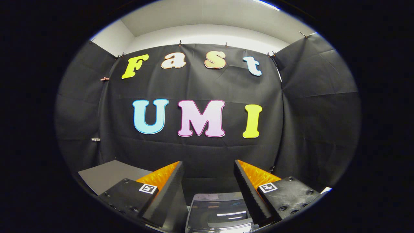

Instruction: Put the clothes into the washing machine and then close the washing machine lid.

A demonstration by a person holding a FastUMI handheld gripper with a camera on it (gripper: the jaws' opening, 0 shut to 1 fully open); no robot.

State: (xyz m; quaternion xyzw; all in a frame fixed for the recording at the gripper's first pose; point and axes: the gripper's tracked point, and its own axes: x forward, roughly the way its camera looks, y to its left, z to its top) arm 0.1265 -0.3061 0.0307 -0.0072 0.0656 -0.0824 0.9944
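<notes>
My gripper (208,168) is held high and level, facing the booth's back wall. It is open, with a wide gap between its two fingers (171,187) and nothing in that gap. Low down between the finger bases I see the top of the washing machine (216,212). What shows of it is a glossy, translucent grey lid with rounded corners that reflects ceiling lights. Whether the lid is raised or lying flat I cannot tell from this angle.
A grey tabletop (106,176) lies to the left of the left finger, reaching the black cloth wall. Black cloth walls stand ahead and to both sides. The white ceiling runs above them.
</notes>
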